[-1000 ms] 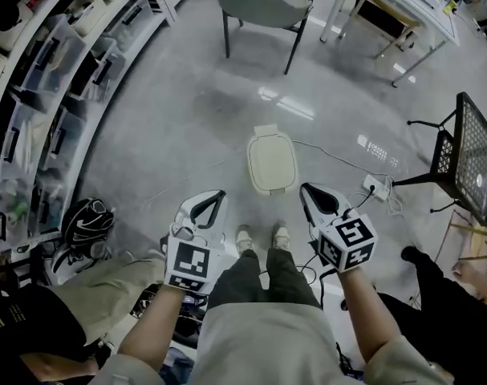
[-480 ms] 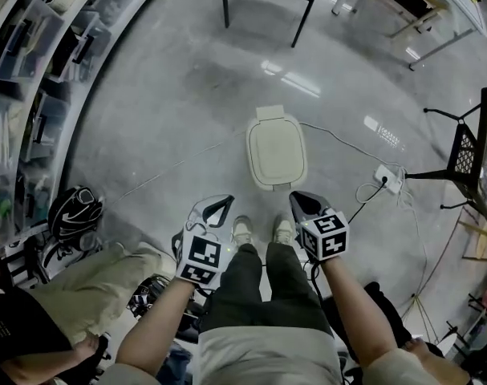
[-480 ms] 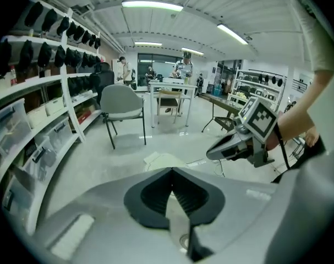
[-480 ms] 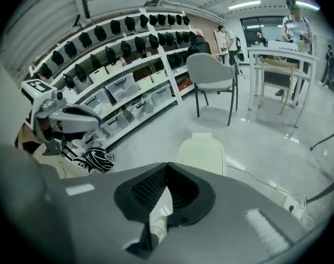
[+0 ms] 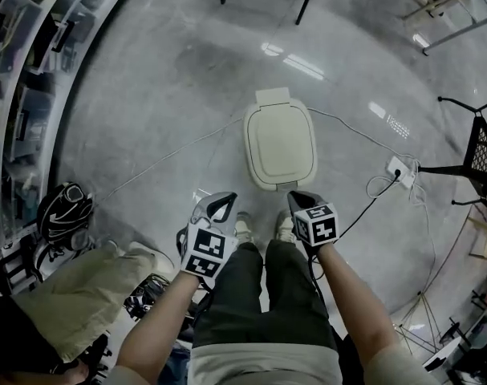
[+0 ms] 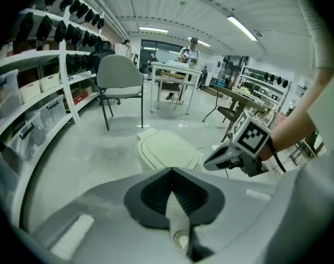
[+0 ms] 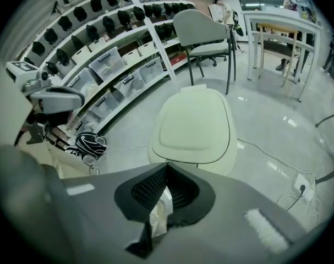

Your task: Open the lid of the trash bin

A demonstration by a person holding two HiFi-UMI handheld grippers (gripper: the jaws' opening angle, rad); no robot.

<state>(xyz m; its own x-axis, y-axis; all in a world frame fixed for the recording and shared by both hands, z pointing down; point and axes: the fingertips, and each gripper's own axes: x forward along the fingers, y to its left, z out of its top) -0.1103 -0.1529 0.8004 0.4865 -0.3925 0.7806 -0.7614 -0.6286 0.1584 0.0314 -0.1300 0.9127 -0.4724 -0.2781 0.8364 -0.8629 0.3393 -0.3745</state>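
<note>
Both grippers pressed together, bin dead ahead with lid down

The bin (image 5: 280,144) sits at 12 o'clock on the floor (image 5: 163,95), lid (image 7: 195,126) flat. The right gripper (image 5: 296,196) is empty and pointing just short of the bin's near rim. The left gripper (image 5: 220,200), also empty, hangs back at the bin's 7 o'clock. There's bare floor from the bin's 9 to 11 o'clock. A cable (image 5: 171,157) trails off at 8 o'clock, and a power strip (image 5: 400,169) lies near 4 o'clock.
</note>
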